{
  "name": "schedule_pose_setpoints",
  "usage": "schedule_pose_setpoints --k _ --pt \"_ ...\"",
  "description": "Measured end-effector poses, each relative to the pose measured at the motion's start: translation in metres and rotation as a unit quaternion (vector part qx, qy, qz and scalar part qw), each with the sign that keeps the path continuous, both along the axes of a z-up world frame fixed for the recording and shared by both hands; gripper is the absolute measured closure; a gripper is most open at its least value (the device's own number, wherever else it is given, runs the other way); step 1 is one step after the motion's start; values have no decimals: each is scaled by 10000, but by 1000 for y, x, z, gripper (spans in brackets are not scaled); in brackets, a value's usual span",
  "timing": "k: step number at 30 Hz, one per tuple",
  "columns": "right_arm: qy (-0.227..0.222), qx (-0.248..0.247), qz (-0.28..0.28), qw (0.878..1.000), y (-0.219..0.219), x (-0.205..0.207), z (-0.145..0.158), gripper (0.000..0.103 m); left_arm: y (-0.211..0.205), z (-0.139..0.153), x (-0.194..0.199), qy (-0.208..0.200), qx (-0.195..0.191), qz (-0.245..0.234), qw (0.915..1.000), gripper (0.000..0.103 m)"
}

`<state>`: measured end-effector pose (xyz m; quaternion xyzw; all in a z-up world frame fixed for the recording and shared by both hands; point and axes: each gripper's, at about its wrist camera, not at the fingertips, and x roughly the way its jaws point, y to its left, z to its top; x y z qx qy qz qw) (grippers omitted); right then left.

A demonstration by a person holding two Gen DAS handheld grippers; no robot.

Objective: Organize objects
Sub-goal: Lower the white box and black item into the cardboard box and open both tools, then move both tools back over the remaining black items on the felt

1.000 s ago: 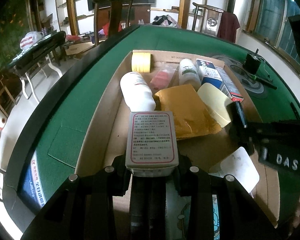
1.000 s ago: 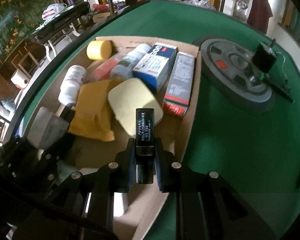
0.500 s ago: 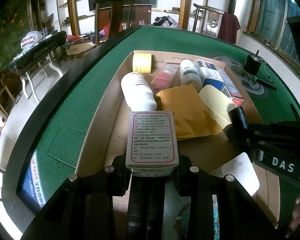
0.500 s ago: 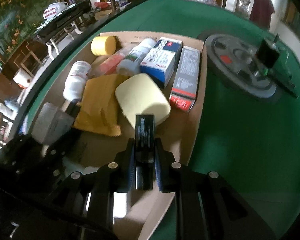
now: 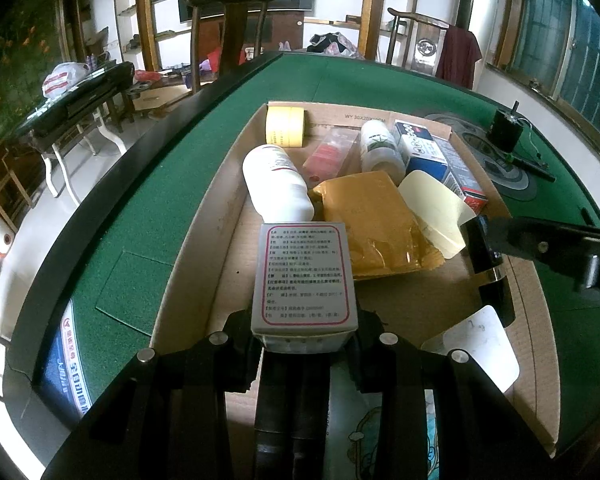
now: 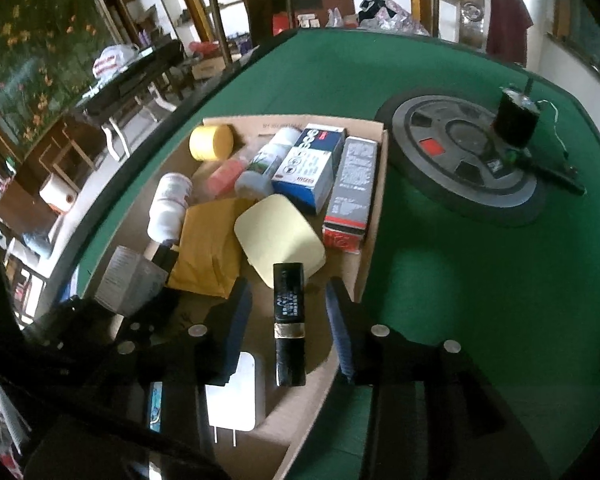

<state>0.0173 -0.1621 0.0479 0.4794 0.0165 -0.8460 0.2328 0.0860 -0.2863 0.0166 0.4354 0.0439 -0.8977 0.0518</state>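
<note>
My left gripper is shut on a grey box with a red-bordered label, held over the near left of the cardboard tray. My right gripper hangs over the tray's near right corner, and its jaws are opening. A black tube with a gold band lies between the blue pads, which stand clear of it on both sides. Its top end rests against a pale yellow pad. In the left wrist view the same tube shows beside the right gripper's finger.
The tray holds a white bottle, a yellow tape roll, an orange padded envelope, a blue-white box, a grey-red box and a white plug. A weight plate with a black motor lies on the green felt to the right.
The right jaws have parted and let go of the black tube, which now lies free in the tray. The right gripper rose a little. The left gripper and its box stayed put.
</note>
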Motion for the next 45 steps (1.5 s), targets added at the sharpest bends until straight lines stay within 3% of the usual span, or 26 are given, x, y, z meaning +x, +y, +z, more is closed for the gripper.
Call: schedule_pose_setpoints --k 13,22,35,45 --pt "112 -137 -102 9998 23 9 3 62 5 1 -2 -3 -66 230 9997 70" --pt "165 -290 -235 9992 50 16 9 63 29 28 12 390 -284 152 9987 36" --pt "197 -607 -581 9963 105 20 14 63 85 77 35 931 -708 -165 9930 35" --pt "322 -649 -1100 9913 172 15 16 63 131 93 38 1148 -875 -438 9886 33"
